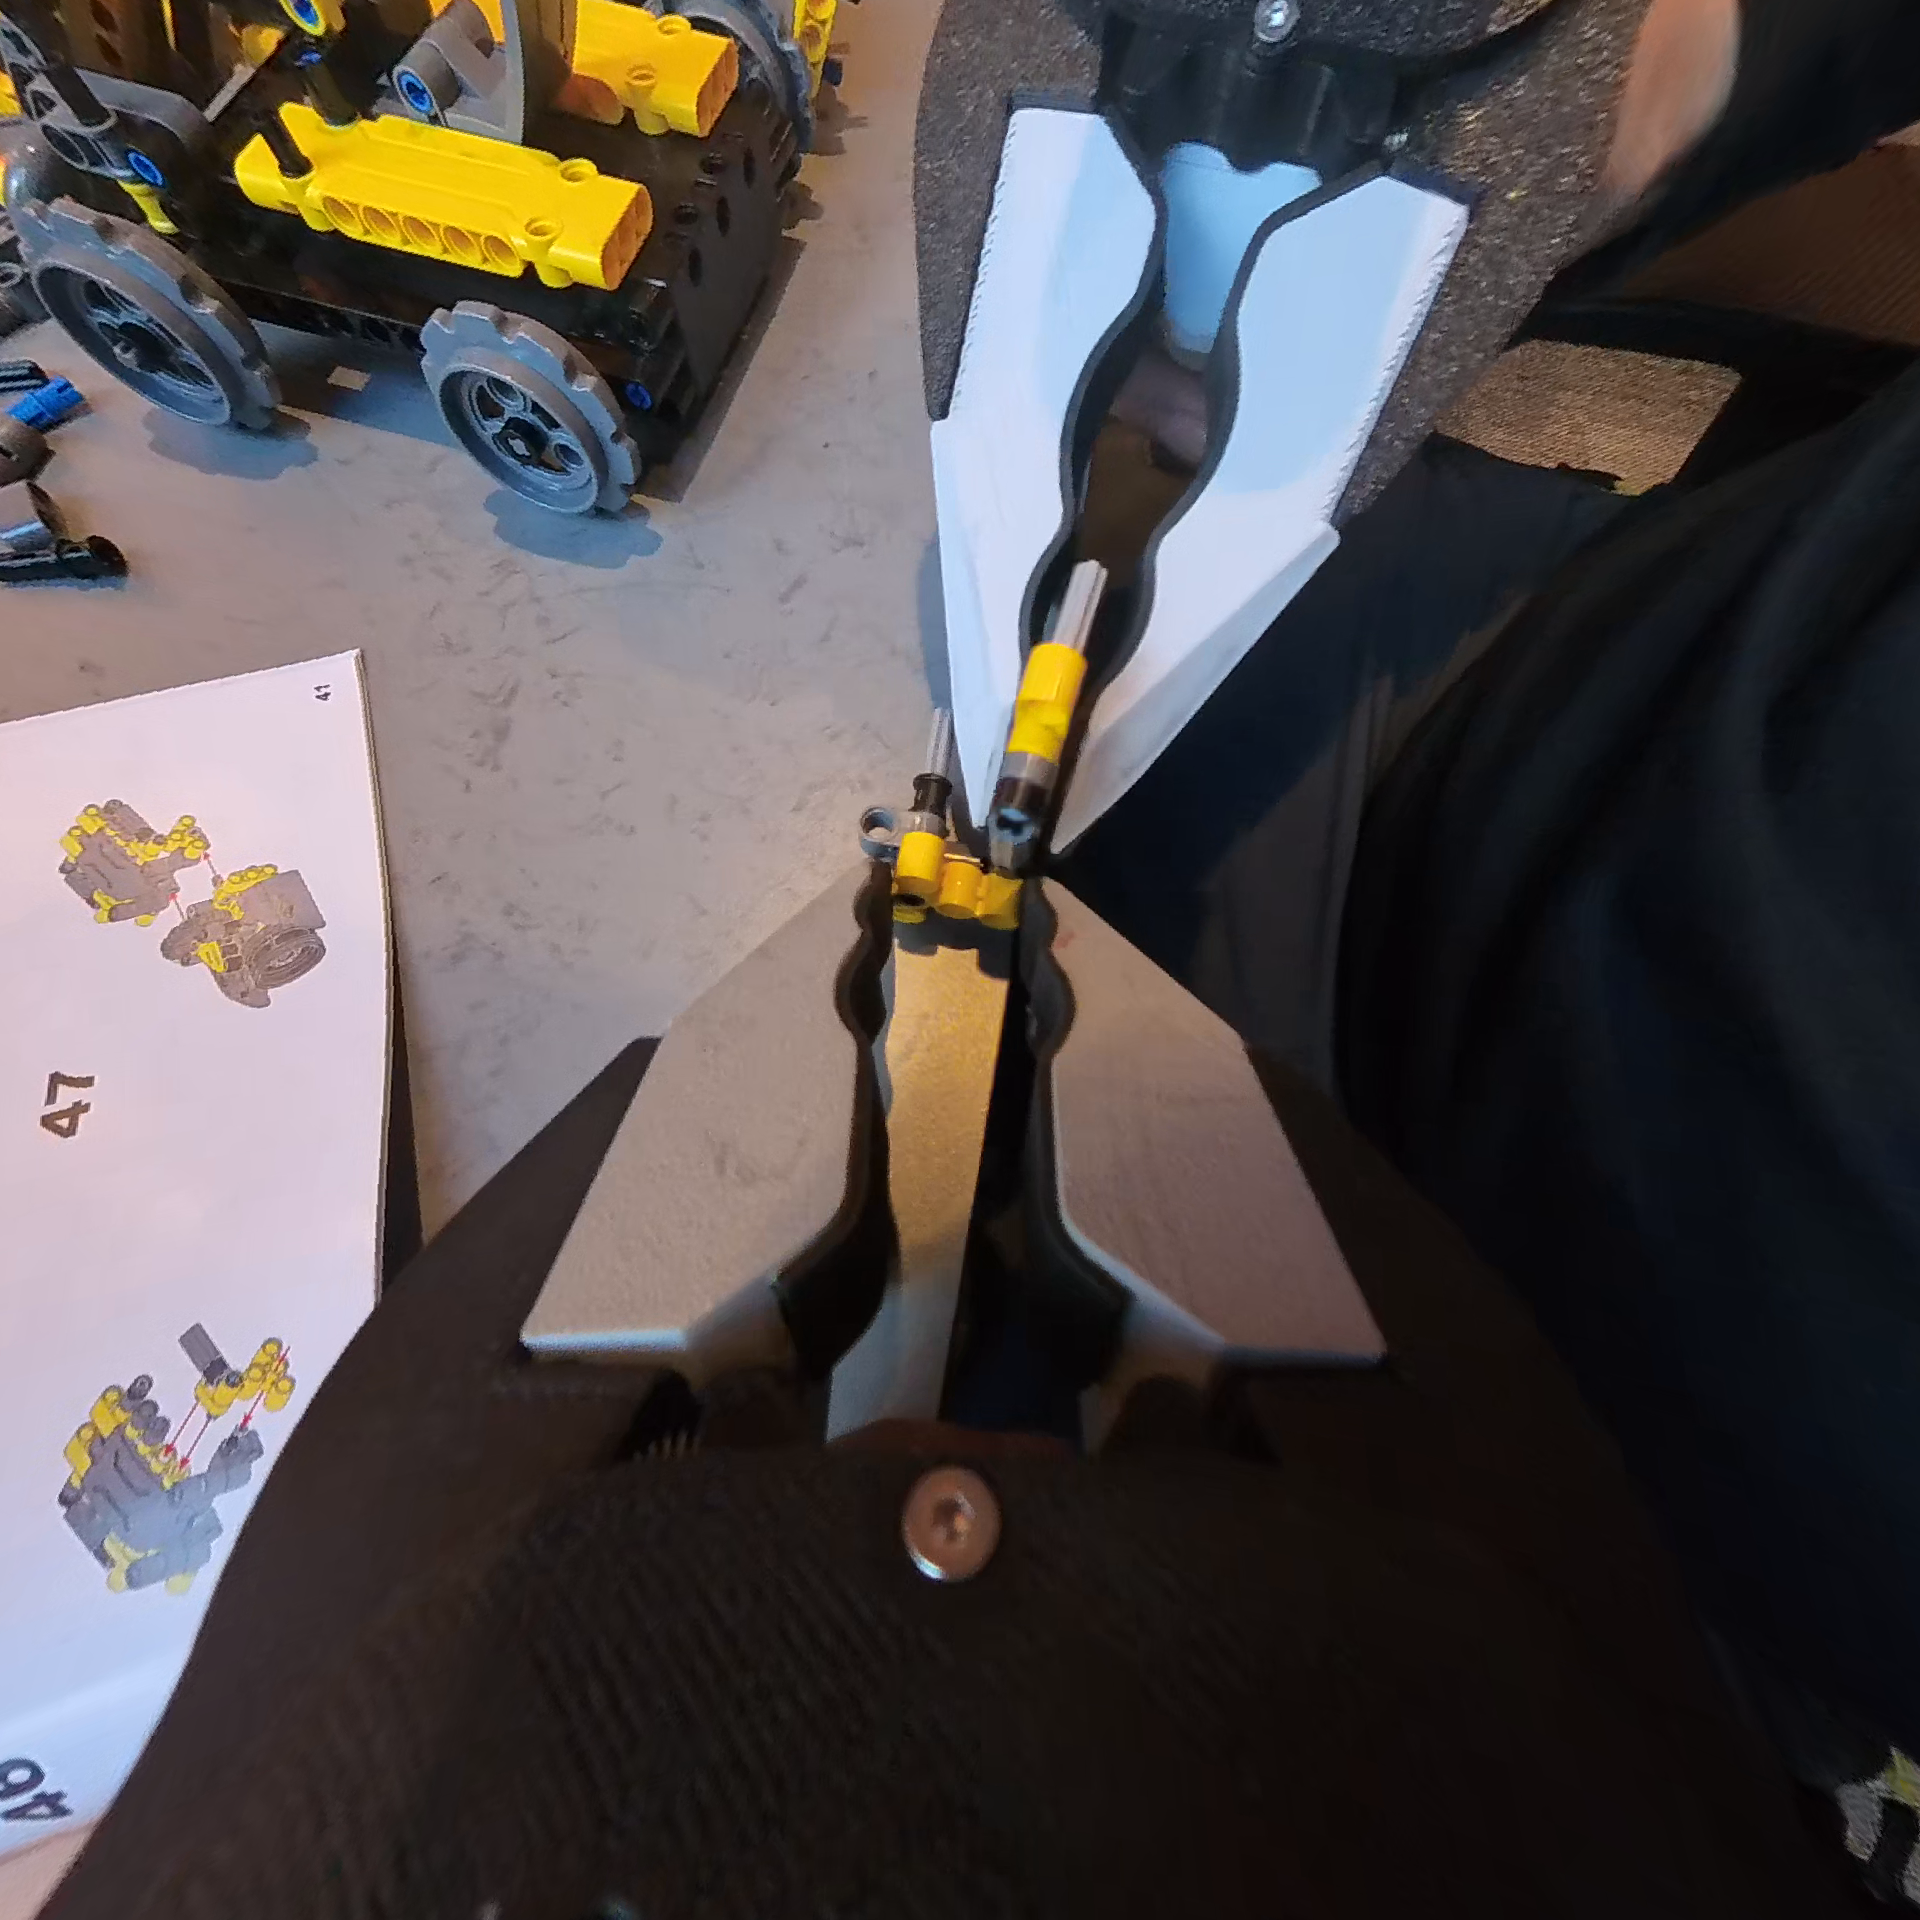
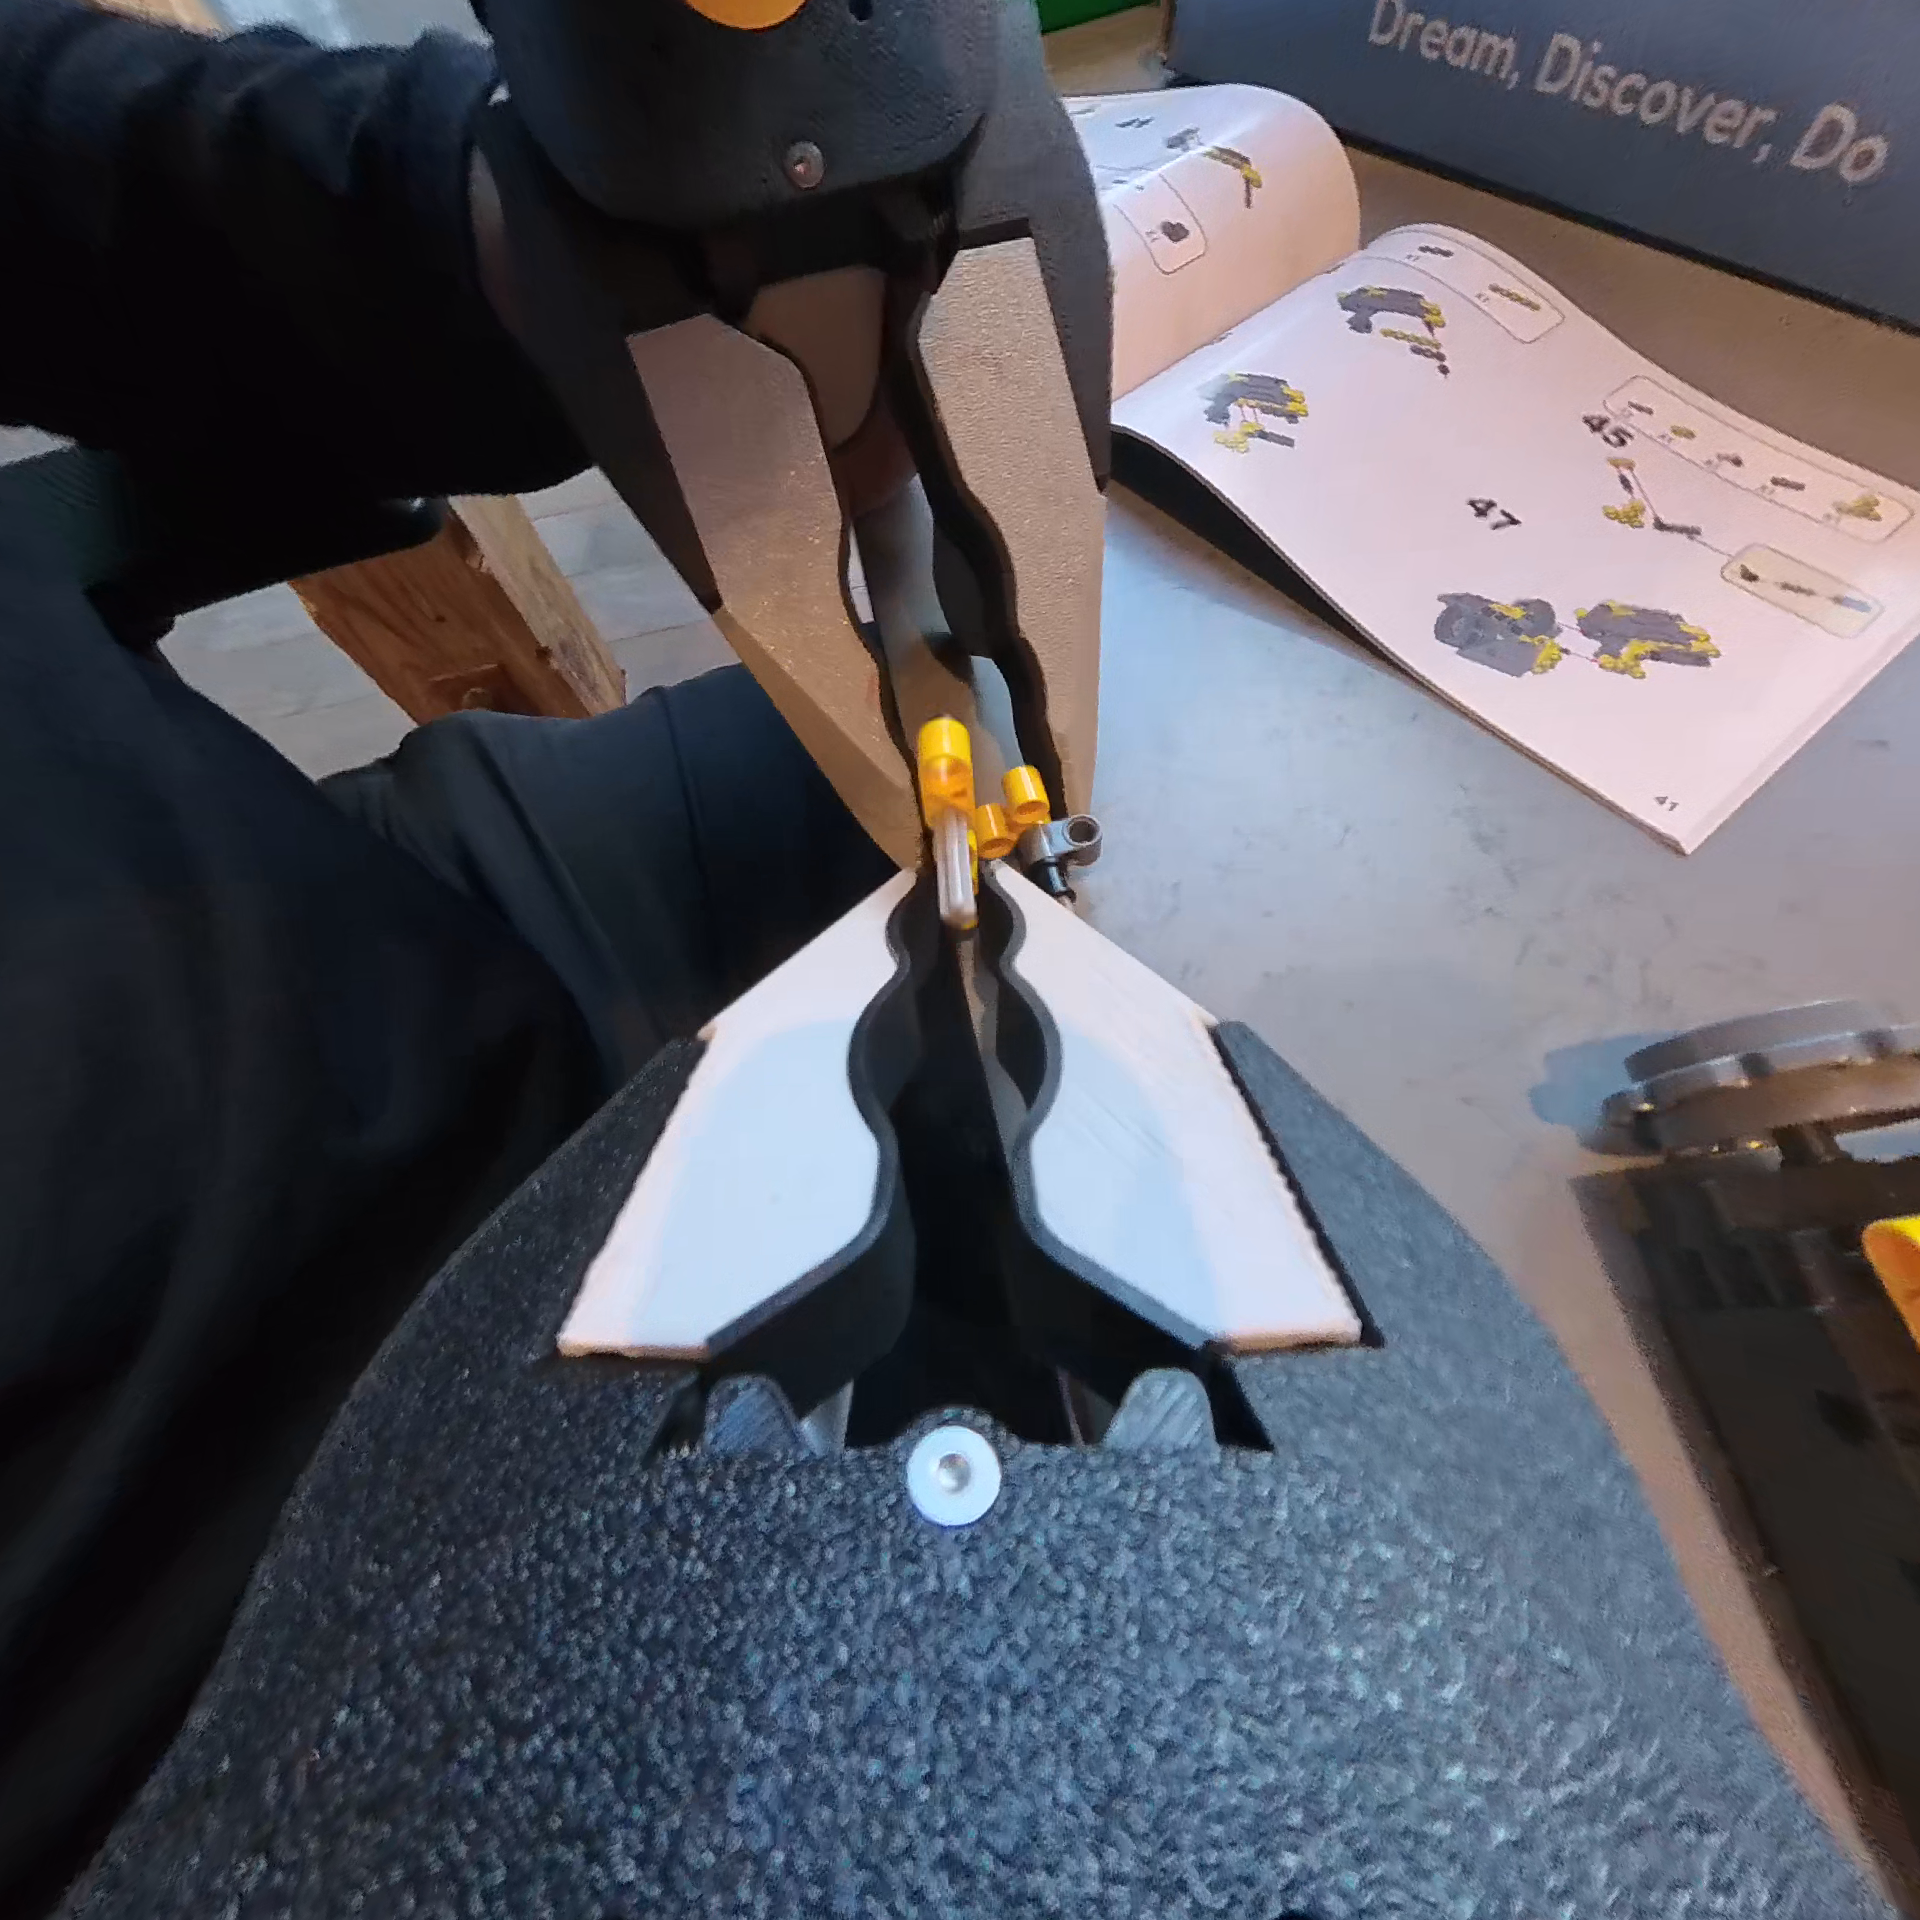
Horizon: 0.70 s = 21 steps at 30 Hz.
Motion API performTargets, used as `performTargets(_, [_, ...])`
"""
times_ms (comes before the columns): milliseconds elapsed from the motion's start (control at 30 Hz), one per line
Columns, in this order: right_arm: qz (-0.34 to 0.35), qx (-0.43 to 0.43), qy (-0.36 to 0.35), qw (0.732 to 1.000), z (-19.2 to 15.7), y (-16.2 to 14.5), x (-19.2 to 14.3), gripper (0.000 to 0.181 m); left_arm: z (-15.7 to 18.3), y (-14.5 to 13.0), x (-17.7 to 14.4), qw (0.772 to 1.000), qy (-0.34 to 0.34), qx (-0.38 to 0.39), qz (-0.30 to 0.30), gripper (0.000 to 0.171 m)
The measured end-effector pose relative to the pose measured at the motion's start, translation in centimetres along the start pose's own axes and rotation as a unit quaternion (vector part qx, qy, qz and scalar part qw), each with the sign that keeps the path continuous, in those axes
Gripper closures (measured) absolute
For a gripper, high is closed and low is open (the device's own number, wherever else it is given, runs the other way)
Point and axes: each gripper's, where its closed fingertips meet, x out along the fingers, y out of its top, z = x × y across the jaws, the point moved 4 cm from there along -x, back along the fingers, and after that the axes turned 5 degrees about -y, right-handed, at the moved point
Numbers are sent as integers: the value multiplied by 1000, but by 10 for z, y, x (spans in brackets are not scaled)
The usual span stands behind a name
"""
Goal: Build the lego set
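My left gripper [image 1: 951, 883] is clamped on a small yellow connector piece [image 1: 951, 888], tip to tip with my right gripper [image 2: 956, 894], which pinches a grey axle [image 1: 1075, 608] carrying a yellow bush [image 1: 1047, 696] — the two parts touch just above the table's [image 1: 623, 644] near edge. An open instruction booklet [image 1: 208, 1039] lies nearby; the yellow-and-black wheeled model [image 1: 416, 229] stands further in.

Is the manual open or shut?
Open: the manual lies spread on the table, printed pages up, one page curling at the spine.
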Motion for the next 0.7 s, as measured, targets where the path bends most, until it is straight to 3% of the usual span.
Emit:
performTargets(200, [7, 144, 28, 989, 2, -1, 2, 174, -1, 0, 0, 1000, 5, 1, 0, 148])
performTargets(367, [10, 116, 0, 993, 2, -1, 1, 174, -2, 0, 0, 1000, 6, -4, 1, 148])
performTargets(500, [0, 8, -46, 999, -1, 0, 1, 174, -2, 0, 0, 1000, 9, 0, 1, 148])
performTargets(700, [-8, 7, -15, 1000, 3, 4, 6, 174, -5, -1, -2, 1000, 25, -4, 5, 148])
